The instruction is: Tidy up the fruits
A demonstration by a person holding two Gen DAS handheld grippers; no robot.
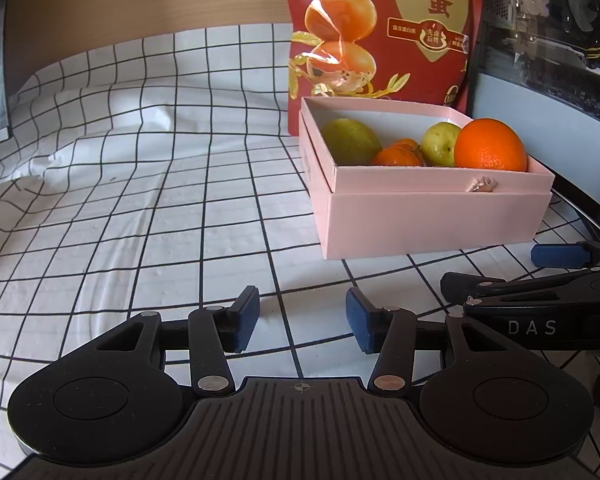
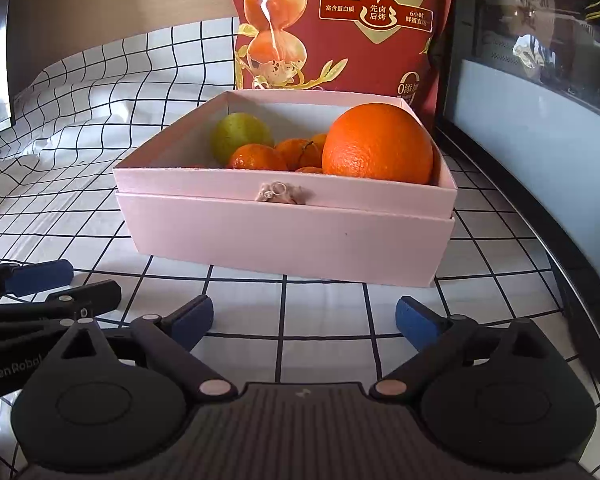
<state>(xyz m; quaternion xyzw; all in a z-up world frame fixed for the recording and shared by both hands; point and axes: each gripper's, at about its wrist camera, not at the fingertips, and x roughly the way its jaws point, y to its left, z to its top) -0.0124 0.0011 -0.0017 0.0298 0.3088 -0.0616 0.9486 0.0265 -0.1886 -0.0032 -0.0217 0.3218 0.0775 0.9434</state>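
Red bag [image 2: 340, 20] reads "0添加"; right tool [image 1: 540, 276] marked "DAS".

Both views are bright and sharp, with no motion blur. Light falls from the upper left, so the pink box [image 2: 284, 240] casts a soft shadow on the checked cloth [image 1: 140, 200] at its base. A white streak of glare runs down the glossy red bag [image 2: 340, 20], and the dark panel [image 2: 540, 60] at right carries dim reflections. Fisheye distortion bends the cloth's grid lines strongly toward the edges, and the corners darken.
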